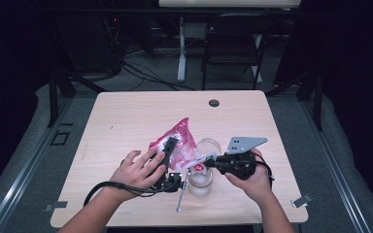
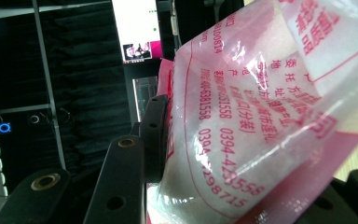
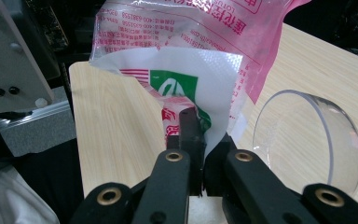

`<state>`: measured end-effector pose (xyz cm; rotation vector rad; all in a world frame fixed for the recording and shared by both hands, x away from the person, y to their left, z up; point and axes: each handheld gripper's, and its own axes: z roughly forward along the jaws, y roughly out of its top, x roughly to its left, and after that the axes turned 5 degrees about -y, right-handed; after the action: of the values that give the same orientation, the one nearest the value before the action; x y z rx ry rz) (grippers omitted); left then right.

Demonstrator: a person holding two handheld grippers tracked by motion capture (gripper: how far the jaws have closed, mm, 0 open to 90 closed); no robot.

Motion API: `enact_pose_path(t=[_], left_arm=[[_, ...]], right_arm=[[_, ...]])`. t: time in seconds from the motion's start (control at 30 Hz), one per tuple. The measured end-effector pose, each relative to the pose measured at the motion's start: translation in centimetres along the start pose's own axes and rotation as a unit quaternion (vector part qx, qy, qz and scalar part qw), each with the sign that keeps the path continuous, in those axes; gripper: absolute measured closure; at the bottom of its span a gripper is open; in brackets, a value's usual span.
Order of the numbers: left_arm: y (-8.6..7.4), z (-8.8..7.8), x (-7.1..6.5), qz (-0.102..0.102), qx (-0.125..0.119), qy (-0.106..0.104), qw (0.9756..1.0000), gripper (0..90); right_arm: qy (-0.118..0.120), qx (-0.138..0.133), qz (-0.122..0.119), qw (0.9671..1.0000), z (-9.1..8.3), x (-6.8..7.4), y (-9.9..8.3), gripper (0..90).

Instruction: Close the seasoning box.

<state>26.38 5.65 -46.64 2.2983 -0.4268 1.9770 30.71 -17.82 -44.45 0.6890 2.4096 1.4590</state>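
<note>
A pink printed plastic bag [image 1: 180, 138] is held up over the wooden table [image 1: 126, 121], just left of a clear glass jar [image 1: 205, 167]. My left gripper [image 1: 168, 147] is shut on the bag's body. In the left gripper view the bag [image 2: 261, 116] bulges between the jaws, and one black pad [image 2: 154, 135] presses into it. My right gripper [image 1: 209, 160] comes in from the right, beside the jar. In the right gripper view its jaws [image 3: 198, 135] are shut on the bag's white and green lower edge [image 3: 182, 84], with the jar's rim [image 3: 307, 140] to the right.
A thin metal utensil [image 1: 181, 194] lies on the table between the hands, near the front edge. A round cable hole [image 1: 214, 103] sits at the table's far side. A dark chair [image 1: 233, 43] and a desk leg stand beyond the table.
</note>
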Motion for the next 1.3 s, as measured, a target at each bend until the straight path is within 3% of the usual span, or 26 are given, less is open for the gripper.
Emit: enact_pose_path(t=[0.57, 0.87, 0.9, 1.03, 1.3], left_arm=[[0.23, -0.09, 0.52, 0.014, 0.002, 0.001, 0.9999, 65.7], [0.31, -0.03, 0.24, 0.006, -0.001, -0.003, 1.0, 65.6], [0.39, -0.04, 0.3, 0.017, -0.003, 0.001, 0.9999, 65.7], [0.49, 0.0, 0.02, 0.024, -0.005, -0.007, 0.9997, 66.5], [0.46, 0.03, -0.13, 0.025, -0.006, -0.013, 0.9996, 67.2]], right_arm=[[-0.002, 0.0, 0.002, 1.0, -0.05, -0.06, -0.05, 89.7], [-0.002, 0.005, 0.0, 1.0, 0.03, -0.12, -0.09, 89.7], [-0.002, 0.006, 0.0, 1.0, 0.05, -0.12, -0.12, 89.7], [-0.006, 0.01, -0.003, 0.9999, 0.16, -0.08, -0.14, 89.6], [-0.006, 0.011, -0.004, 0.9999, 0.26, 0.05, -0.08, 89.7]])
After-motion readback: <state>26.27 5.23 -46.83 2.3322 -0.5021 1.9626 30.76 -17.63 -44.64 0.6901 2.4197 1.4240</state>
